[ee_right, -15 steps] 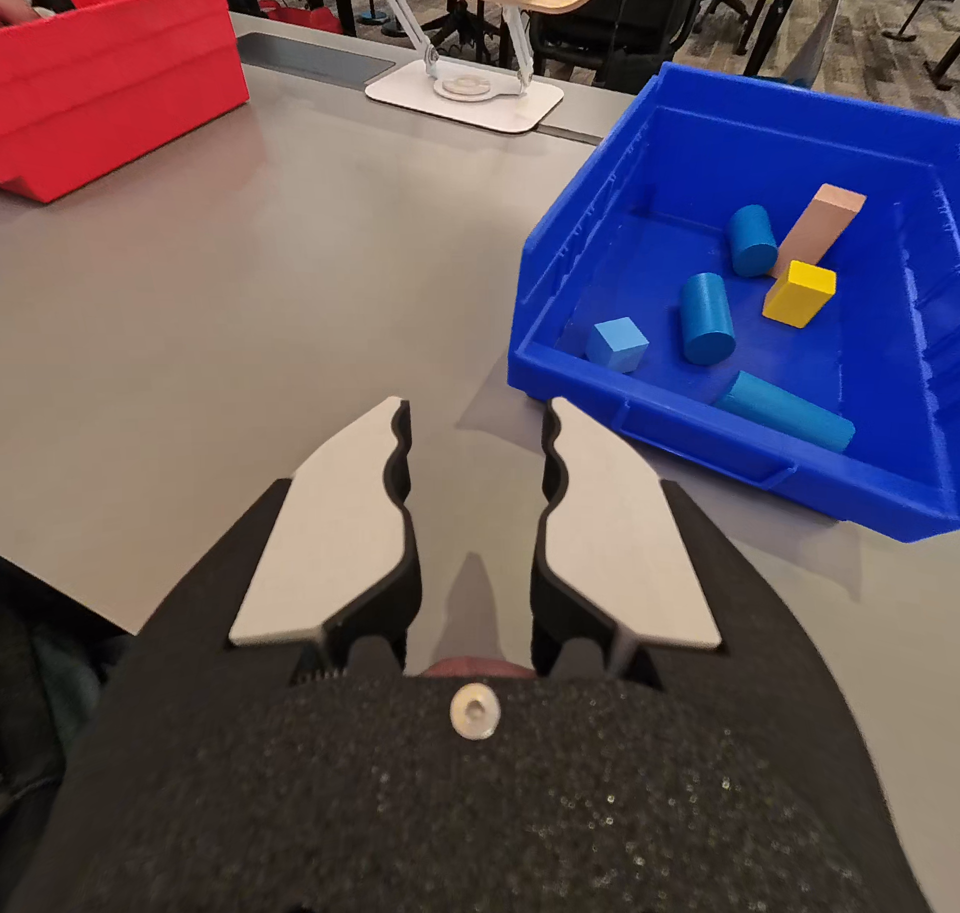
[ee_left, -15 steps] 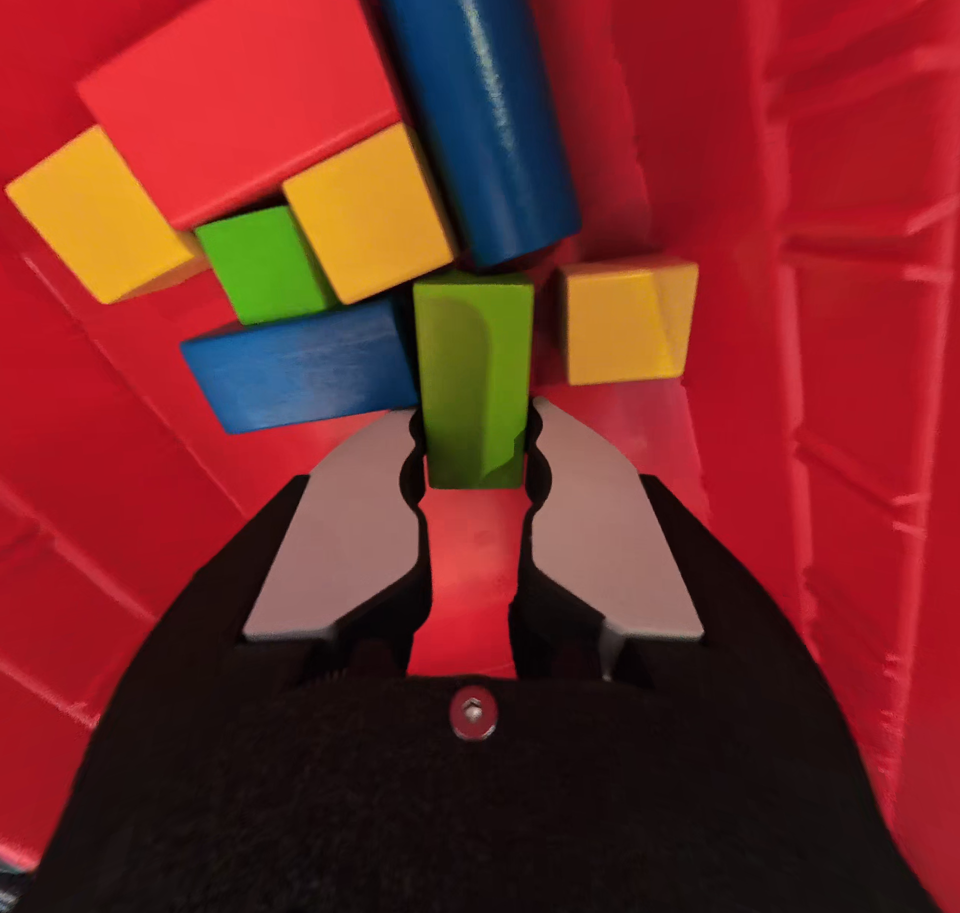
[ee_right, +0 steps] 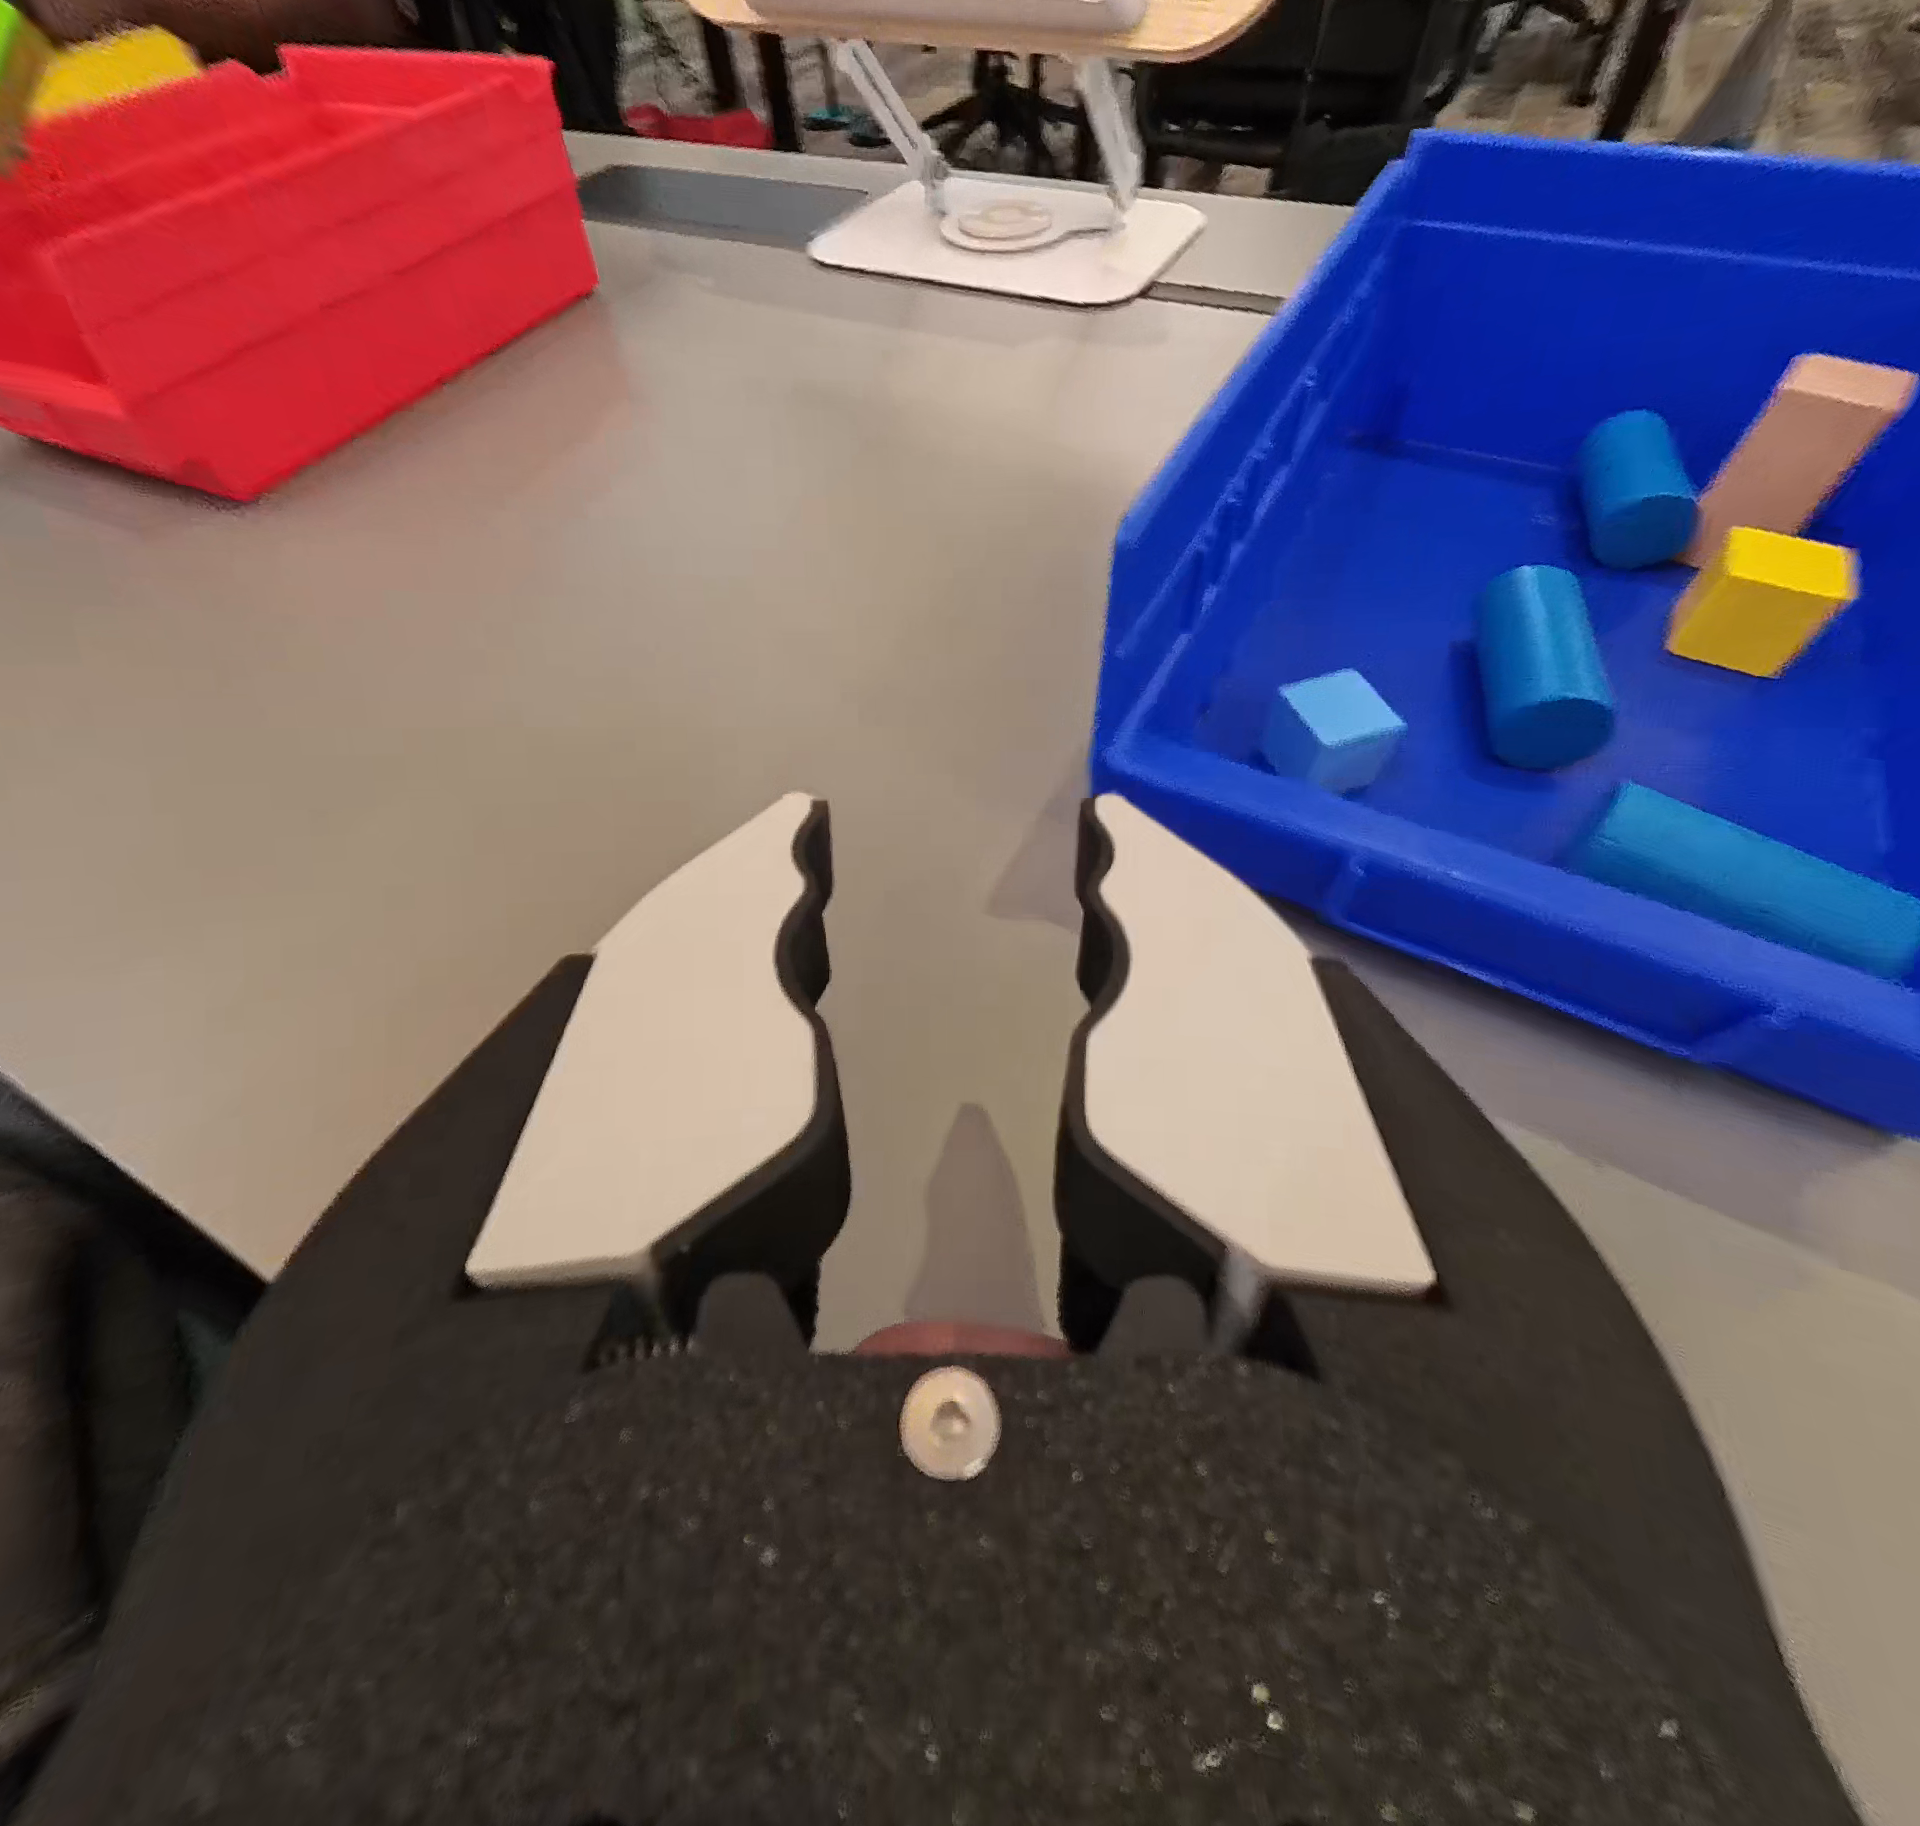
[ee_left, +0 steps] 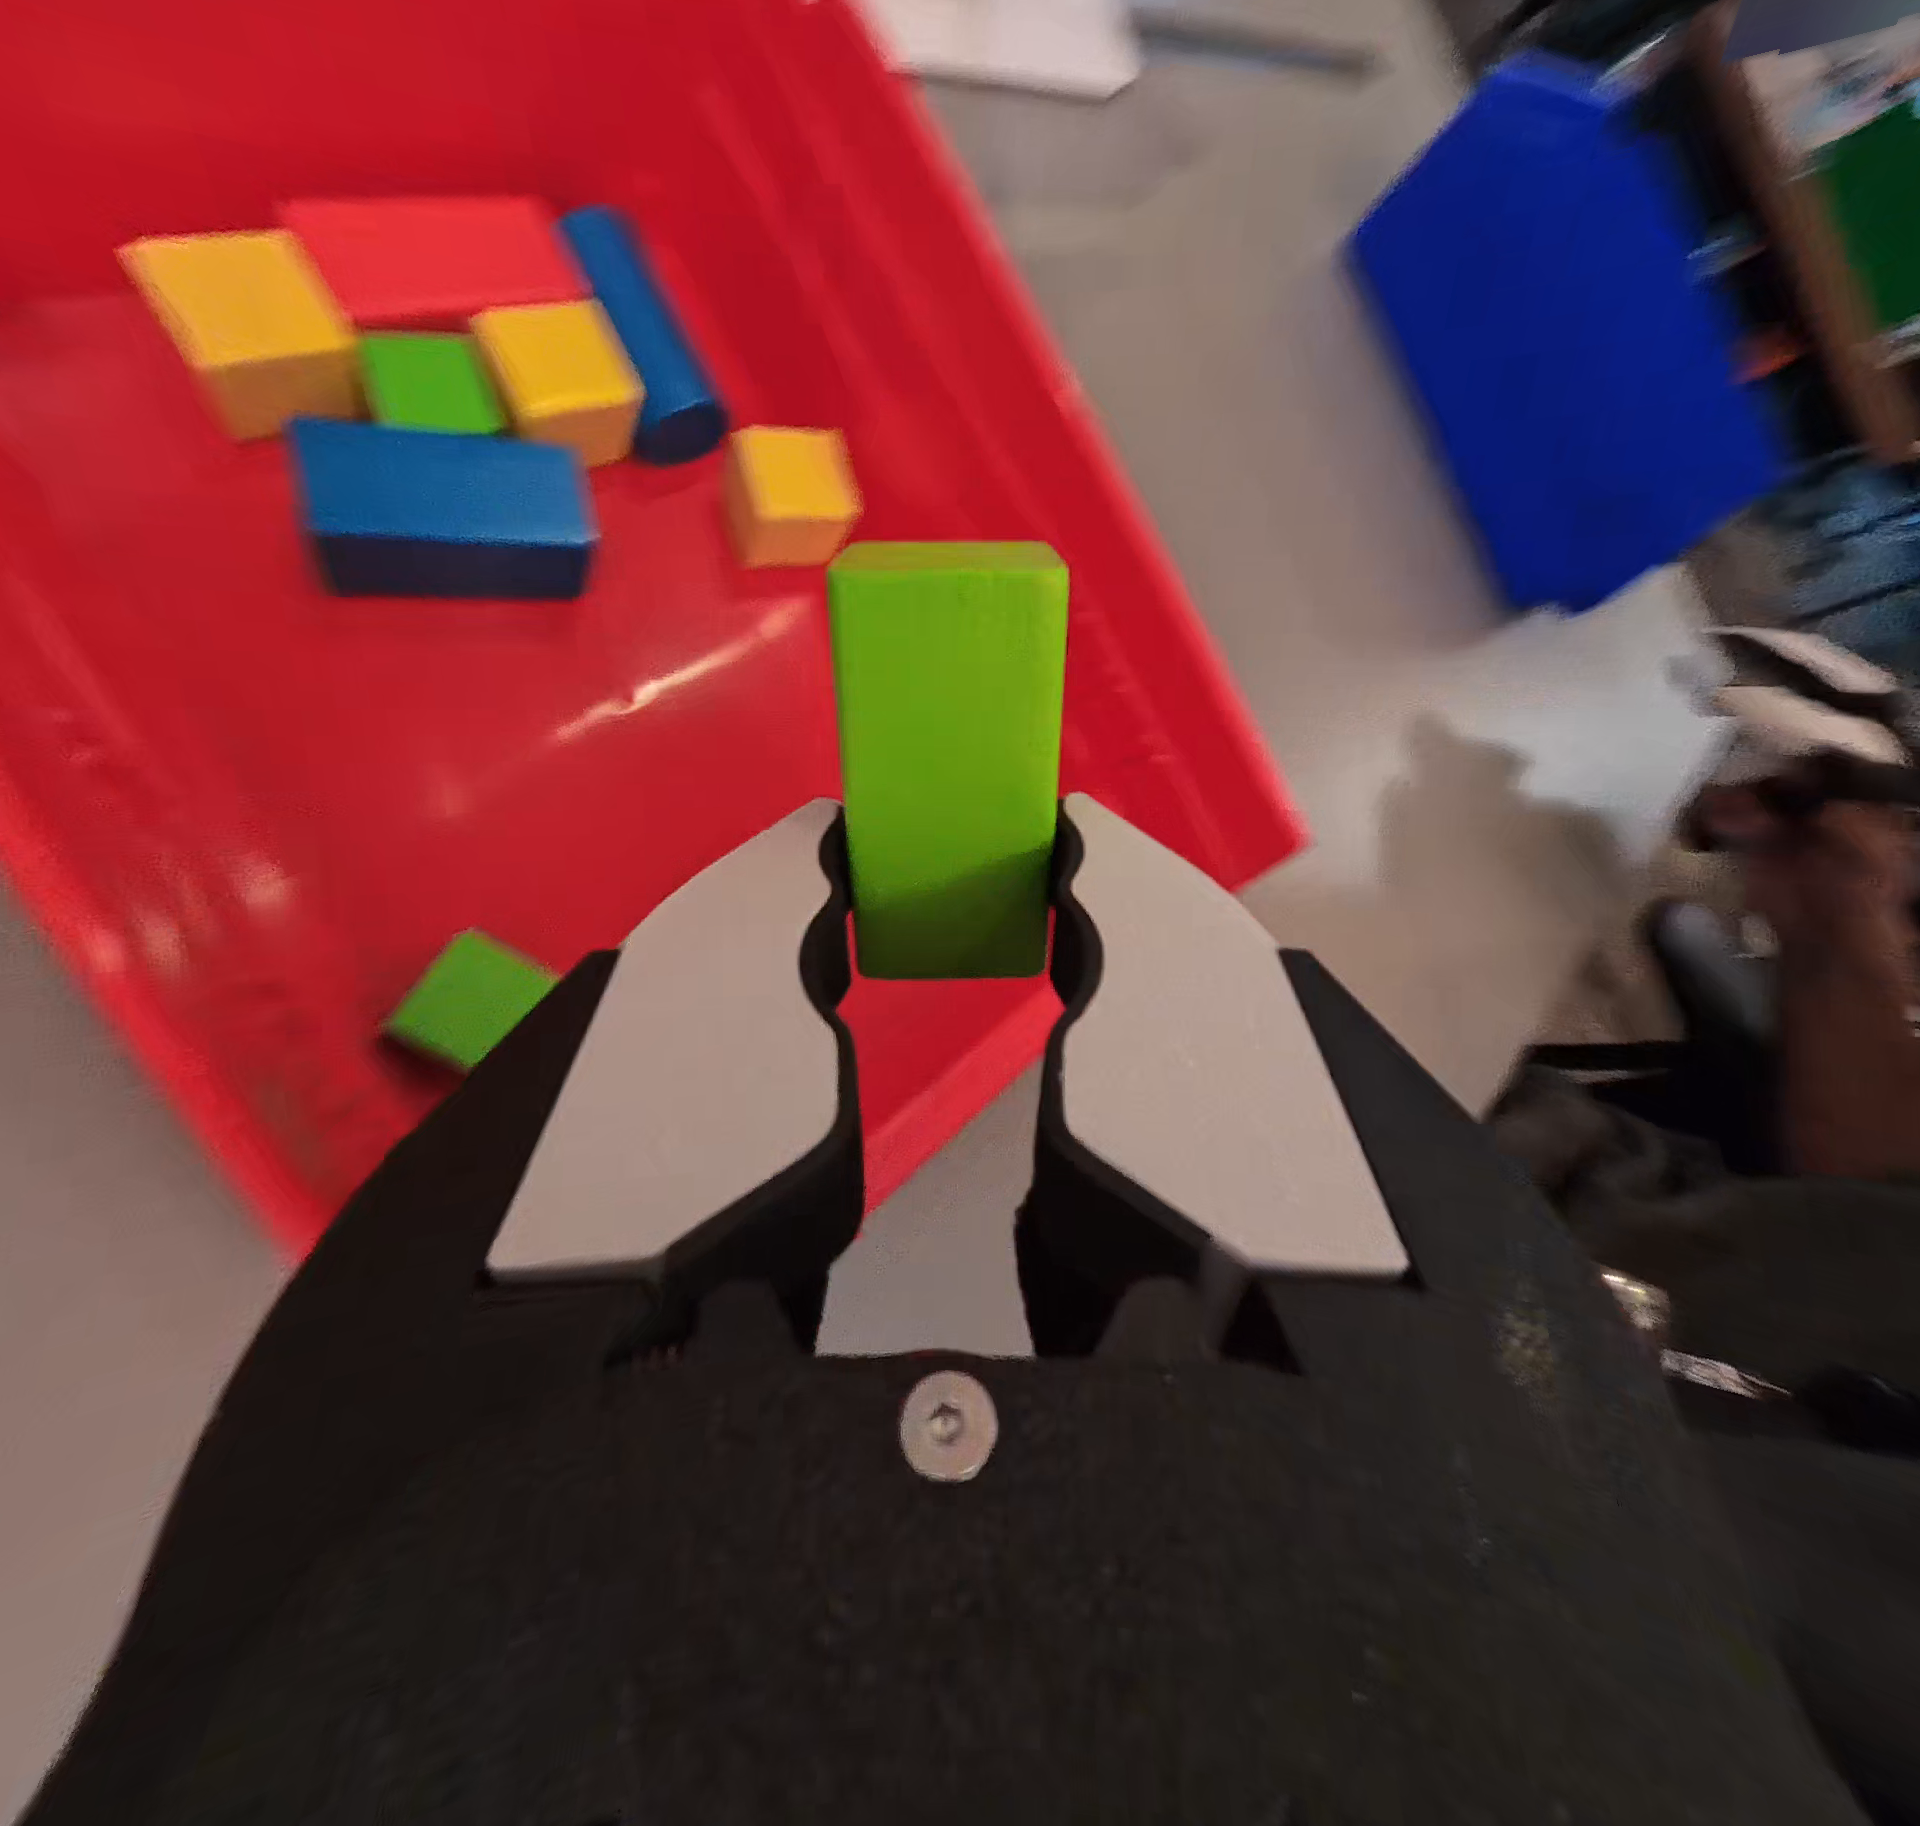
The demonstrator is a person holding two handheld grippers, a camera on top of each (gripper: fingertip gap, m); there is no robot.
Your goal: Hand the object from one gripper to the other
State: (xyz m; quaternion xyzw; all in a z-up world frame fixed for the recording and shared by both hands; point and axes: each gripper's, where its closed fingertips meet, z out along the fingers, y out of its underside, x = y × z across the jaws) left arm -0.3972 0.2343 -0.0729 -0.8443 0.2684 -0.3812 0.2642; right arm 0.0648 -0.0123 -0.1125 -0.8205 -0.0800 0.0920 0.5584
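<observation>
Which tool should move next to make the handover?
Probably the left. The left tool is shut on the green block, raised over the red bin. The right tool is open and empty over the table, between both bins, so it can wait there to receive.

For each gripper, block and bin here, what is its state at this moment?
Left gripper: shut on green block.
Green block: held upright above red bin.
Right gripper: open, empty.
Red bin: holds loose blocks.
Blue bin: holds loose blocks.
</observation>
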